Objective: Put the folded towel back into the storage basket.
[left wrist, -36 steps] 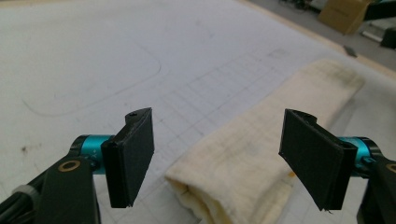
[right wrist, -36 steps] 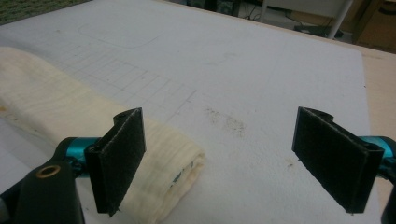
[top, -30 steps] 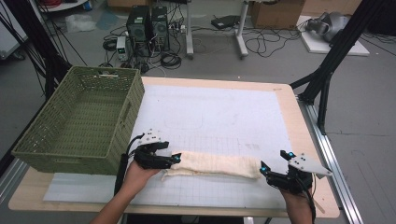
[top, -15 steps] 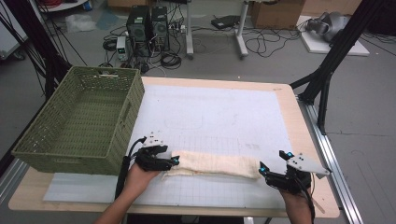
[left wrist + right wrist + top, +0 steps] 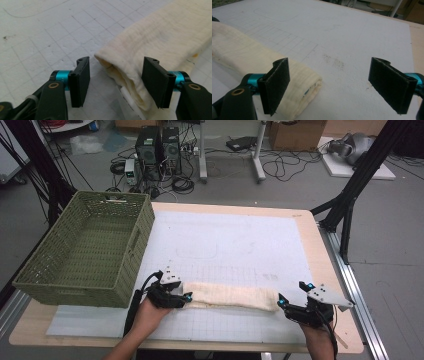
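Left gripper (image 5: 116,83) jaws closing around folded cloth (image 5: 231,296) end, pads not yet pressing. Right gripper (image 5: 337,85) gaping wide, sitting beside cloth's other end.

No readable text, labels, brands or numbers anywhere. White mat (image 5: 240,245) on the table (image 5: 320,285) carries only a faint pencilled grid and a hand-drawn rounded outline, no lettering. Nothing printed on the cream cloth (image 5: 160,47). Green basket (image 5: 85,250) bare of tags. Gear on the floor behind too small and blurred to make out any markings.
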